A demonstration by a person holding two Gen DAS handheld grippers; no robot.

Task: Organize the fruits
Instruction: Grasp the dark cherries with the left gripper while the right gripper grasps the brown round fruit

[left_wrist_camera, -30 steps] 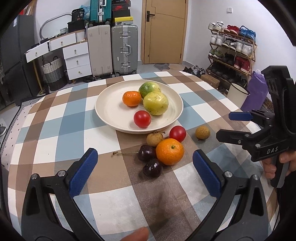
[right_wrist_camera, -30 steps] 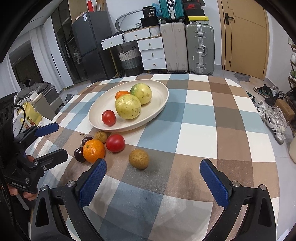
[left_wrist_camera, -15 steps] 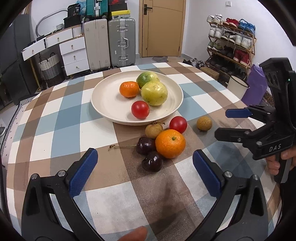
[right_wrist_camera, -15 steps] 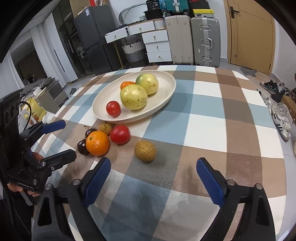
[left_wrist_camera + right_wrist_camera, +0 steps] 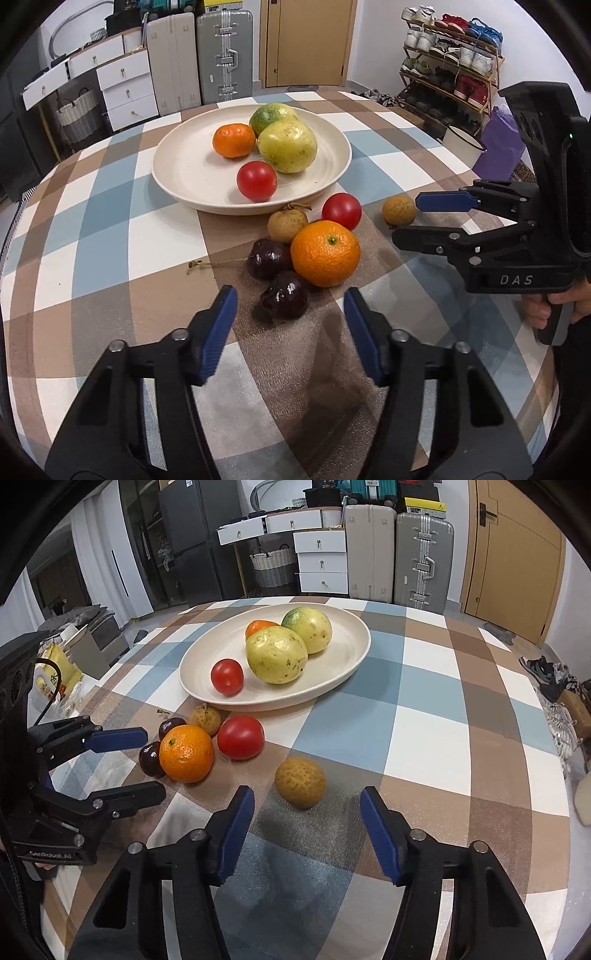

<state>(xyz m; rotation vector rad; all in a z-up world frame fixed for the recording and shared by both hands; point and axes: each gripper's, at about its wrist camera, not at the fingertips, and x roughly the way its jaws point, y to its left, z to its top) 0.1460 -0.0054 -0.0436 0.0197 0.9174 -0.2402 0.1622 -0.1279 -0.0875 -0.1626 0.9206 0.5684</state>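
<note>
Fruits: nine pieces on the checked bench (image 5: 110, 229), five loose in front of a plate and four inside it.
Left claw (image 5: 290, 308): nearest in the left wrist view, jaws closing, blue pads either side of open space, nothing pressed between them; a dark plum lies just ahead of the tips.
Right claw (image 5: 307, 812): jaws closing, empty; the rough brown fruit sits just beyond the tips, level with the gap, untouched.
Near plum (image 5: 283, 300): dark purple, glossy, on the bench just in front of the left claw, touching the orange's lower left side.
Second plum (image 5: 267, 257): behind the first, with a long stem pointing left across the cloth.
Orange (image 5: 325, 253): largest loose fruit, beside both plums.
Brown fruit with stem (image 5: 287, 225): small, tan, behind the orange, near the plate's rim.
Loose tomato (image 5: 341, 211): red, right of the tan fruit, just behind the orange.
Rough brown fruit (image 5: 300, 782): apart from the cluster, alone on the right.
Plate (image 5: 177, 173): cream, shallow, beyond the loose group.
Plate contents: red tomato (image 5: 256, 181) at the front, yellow-green fruit (image 5: 287, 146) behind it, small orange (image 5: 233, 140) to the left, greener fruit (image 5: 271, 115) farthest back.
Hand (image 5: 554, 304): grips the right claw's handle at the picture's right edge.
</note>
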